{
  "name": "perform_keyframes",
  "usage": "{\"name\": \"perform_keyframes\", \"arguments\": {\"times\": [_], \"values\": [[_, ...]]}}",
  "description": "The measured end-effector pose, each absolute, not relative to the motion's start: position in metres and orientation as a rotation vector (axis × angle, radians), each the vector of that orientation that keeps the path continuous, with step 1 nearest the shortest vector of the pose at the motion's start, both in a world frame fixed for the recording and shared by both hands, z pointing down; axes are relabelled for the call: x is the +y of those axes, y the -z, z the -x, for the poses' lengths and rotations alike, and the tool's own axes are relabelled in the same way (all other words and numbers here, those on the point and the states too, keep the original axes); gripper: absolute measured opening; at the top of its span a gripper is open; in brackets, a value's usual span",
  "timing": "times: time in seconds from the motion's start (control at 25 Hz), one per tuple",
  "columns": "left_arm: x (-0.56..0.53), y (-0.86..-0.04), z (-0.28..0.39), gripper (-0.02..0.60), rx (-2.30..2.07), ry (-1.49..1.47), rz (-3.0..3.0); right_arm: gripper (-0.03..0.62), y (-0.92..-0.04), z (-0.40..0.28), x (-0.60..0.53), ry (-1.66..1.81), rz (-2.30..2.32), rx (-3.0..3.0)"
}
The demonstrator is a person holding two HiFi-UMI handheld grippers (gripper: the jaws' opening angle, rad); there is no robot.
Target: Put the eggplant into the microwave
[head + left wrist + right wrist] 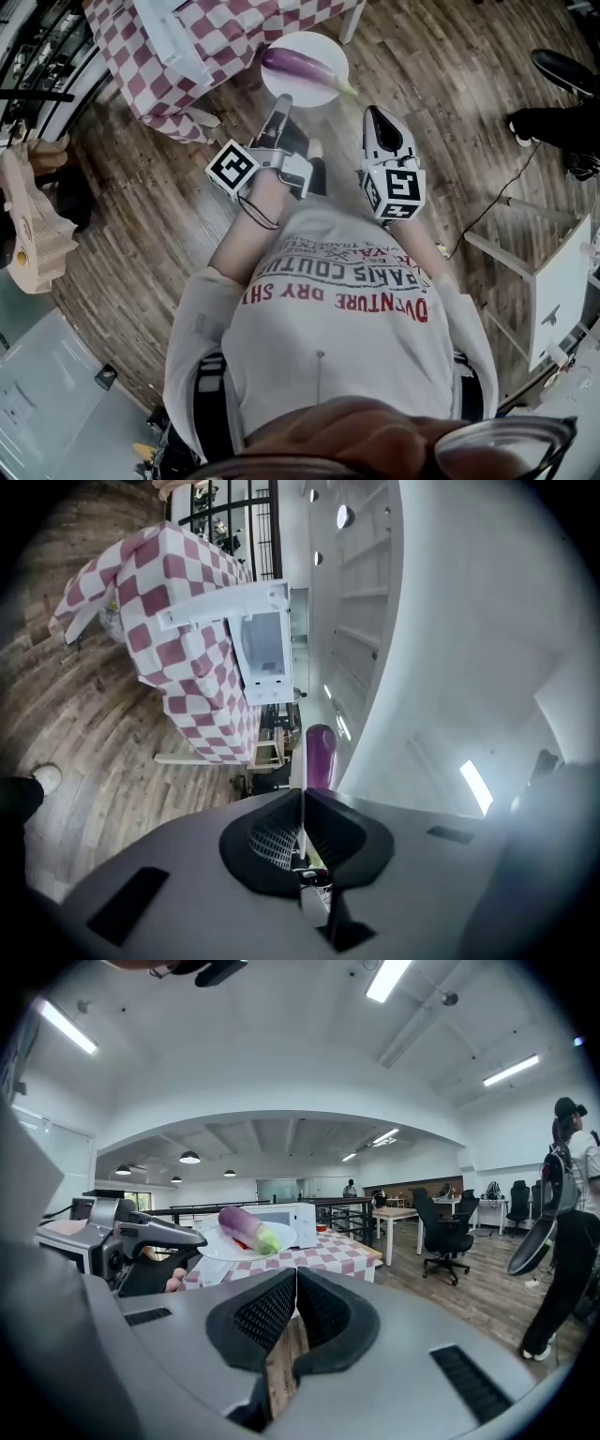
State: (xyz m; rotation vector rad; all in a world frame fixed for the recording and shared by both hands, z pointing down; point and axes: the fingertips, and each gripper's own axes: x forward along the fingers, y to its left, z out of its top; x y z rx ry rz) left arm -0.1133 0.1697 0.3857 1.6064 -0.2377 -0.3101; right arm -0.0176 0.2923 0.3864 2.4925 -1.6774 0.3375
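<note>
A purple eggplant (298,66) with a green stem lies on a white plate (323,47). My left gripper (281,101) is shut on the plate's near rim and carries it level. In the left gripper view the plate (302,780) shows edge-on between the jaws, with the eggplant (320,752) beyond. The white microwave (262,653) stands door open on the red-and-white checked table (178,667) ahead. My right gripper (373,114) is shut and holds nothing, just right of the plate. From the right gripper view (296,1274) I see the plate (211,1246), eggplant (246,1227) and microwave (292,1224).
The floor is wooden planks (141,216). A person (567,1232) stands at the right, near black office chairs (441,1232) and desks. A white frame (558,291) and a cable (497,206) lie to my right. A light wooden object (33,234) sits at the left.
</note>
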Motion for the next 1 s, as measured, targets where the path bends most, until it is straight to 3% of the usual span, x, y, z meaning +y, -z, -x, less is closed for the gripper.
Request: {"name": "perform_keyframes", "arguments": {"times": [0.4, 1.0], "values": [[0.052, -0.387, 0.007, 0.031, -0.245, 0.349, -1.585, 0.026, -0.385, -0.093, 0.165, -0.324, -2.447, -1.708], [-0.026, -0.423, -0.047, 0.031, -0.440, 0.410, -1.570, 0.026, -0.397, -0.174, 0.061, -0.248, -2.366, -1.924]]}}
